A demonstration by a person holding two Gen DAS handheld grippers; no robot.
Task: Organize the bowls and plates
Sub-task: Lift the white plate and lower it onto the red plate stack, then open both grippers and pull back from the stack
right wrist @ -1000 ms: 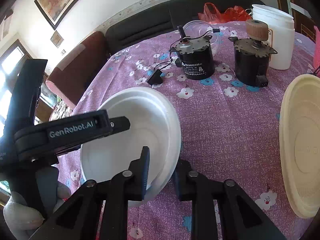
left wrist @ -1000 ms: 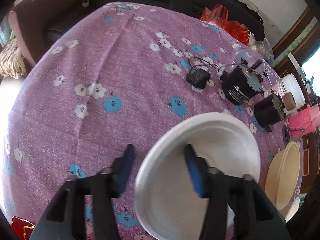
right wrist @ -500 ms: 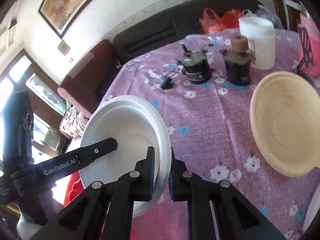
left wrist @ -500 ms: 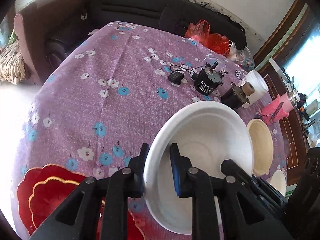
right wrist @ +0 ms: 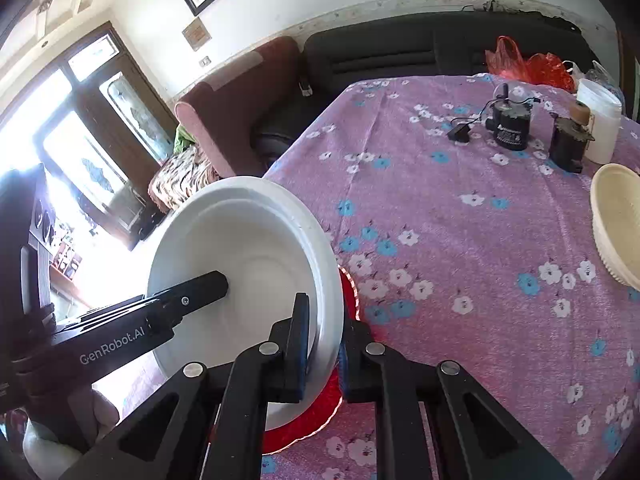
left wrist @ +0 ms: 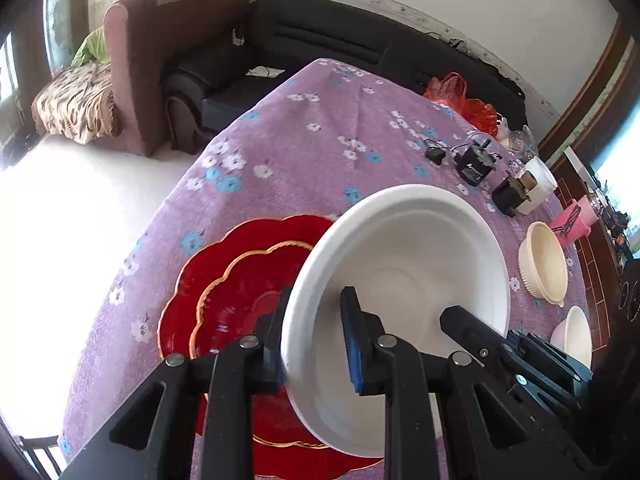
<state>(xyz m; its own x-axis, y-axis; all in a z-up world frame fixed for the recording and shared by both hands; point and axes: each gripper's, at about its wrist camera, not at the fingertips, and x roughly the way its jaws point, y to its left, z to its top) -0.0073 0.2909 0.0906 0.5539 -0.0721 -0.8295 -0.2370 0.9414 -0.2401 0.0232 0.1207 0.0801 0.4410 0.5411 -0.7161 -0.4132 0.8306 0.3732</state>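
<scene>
A white bowl (left wrist: 404,264) is held in the air by both grippers, tilted, over a red scalloped plate with gold trim (left wrist: 236,292) near the table's front left edge. My left gripper (left wrist: 316,336) is shut on the bowl's near rim. My right gripper (right wrist: 322,344) is shut on the bowl's (right wrist: 248,264) opposite rim; the red plate (right wrist: 316,412) shows under it. A cream bowl (left wrist: 542,262) and a small white bowl (left wrist: 572,336) sit on the table to the right. The cream bowl also shows in the right wrist view (right wrist: 618,220).
The table has a purple flowered cloth (right wrist: 460,220). At its far side stand two black motors (right wrist: 510,126), a black adapter (right wrist: 460,133), a white jar (right wrist: 600,124), red bags (right wrist: 528,64) and a pink box (left wrist: 572,220). A sofa and armchair stand beyond.
Both grippers have carried the white bowl back and left from the table's middle to above the red plate. The grip on the bowl is unchanged.
</scene>
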